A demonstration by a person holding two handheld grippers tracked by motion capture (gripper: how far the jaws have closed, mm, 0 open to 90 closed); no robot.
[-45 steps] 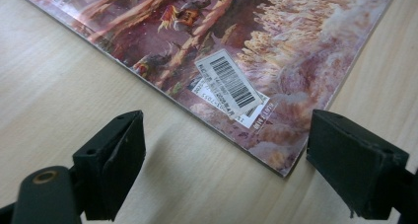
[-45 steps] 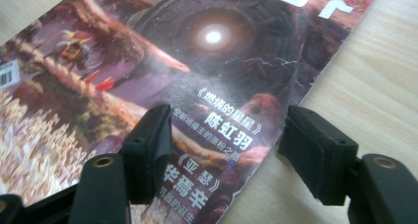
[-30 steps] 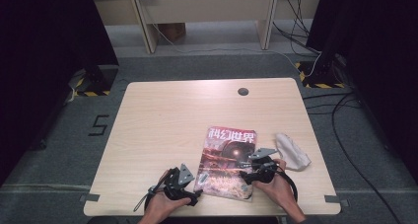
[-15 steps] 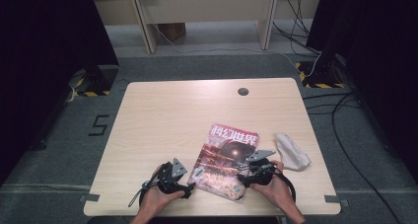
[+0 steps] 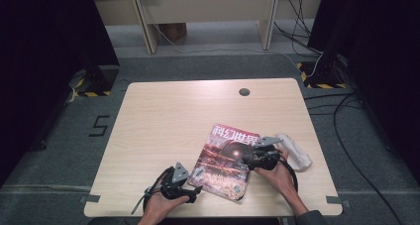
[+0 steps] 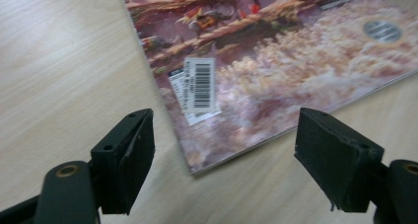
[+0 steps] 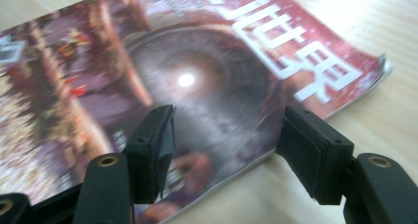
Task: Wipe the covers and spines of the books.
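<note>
Lying face up on the pale wooden counter (image 5: 168, 116), a glossy magazine (image 5: 225, 160) sits near the person's edge, right of centre, its white title characters pointing toward the far side and its barcode sticker (image 6: 198, 87) at the near left corner. Compared with a second earlier, the magazine has shifted slightly to the right and turned a little, its near left corner now closer to the counter's front edge.

The left hand-held gripper (image 5: 194, 189) rests low at that near left corner. In the left gripper view its black jaws stand apart on either side of the corner, the cover's edge between them, and neither pad (image 6: 129, 157) appears to press on the paper, though the angle leaves the contact hard to judge. Its jaws have just been closing somewhat, with the magazine corner between them, and it has slid a short way left since the first earlier frame.

The right hand-held gripper (image 5: 246, 158) lies over the magazine's right edge, held by the person's right hand (image 5: 277, 171). In the right gripper view its jaws straddle that edge, released, the cover's dark circular artwork (image 7: 197, 86) just ahead; they too have just been closing, the edge between them but not clamped.

A crumpled white cloth (image 5: 296, 150) lies on the counter just right of the magazine, in the same spot as before. A round cable hole (image 5: 244, 91) marks the counter's far side.
</note>
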